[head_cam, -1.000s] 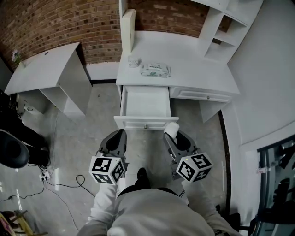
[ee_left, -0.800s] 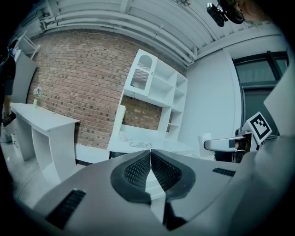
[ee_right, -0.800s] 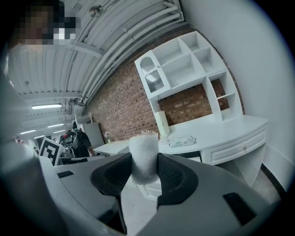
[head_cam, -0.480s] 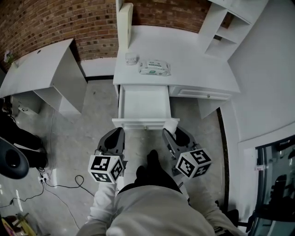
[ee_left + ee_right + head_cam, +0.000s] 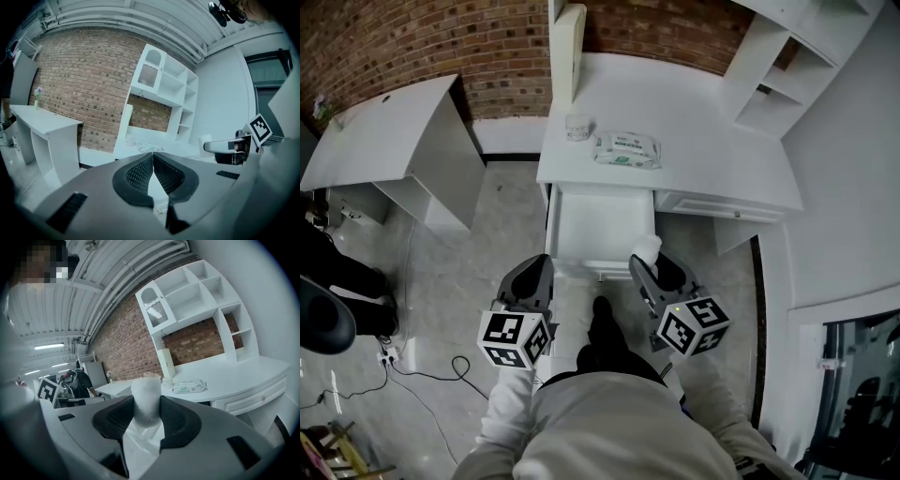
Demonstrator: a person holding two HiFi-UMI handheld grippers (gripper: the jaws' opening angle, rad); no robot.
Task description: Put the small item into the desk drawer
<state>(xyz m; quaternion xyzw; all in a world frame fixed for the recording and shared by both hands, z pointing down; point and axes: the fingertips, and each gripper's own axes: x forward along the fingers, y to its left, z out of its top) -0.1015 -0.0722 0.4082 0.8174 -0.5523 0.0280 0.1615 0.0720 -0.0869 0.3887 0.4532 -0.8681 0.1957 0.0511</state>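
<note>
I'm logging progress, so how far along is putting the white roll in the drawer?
Done: the drawer stands open. In hand: the right tongs grip the white roll by the drawer's front right corner. The left tongs are shut, empty. Left: lower the roll in and release.

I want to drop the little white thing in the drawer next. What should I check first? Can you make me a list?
1. Drawer open: ok. The drawer is pulled out of the desk.
2. Room inside: ok. Its bottom looks bare.
3. Firm hold: ok. The right gripper has its jaws pressed on both sides of the white item.
4. Item above the opening: cannot tell. The head view shows it near the drawer's front right corner.
5. Other gripper out of the way: ok. The left gripper is shut, empty, and off the drawer's front left.
</note>
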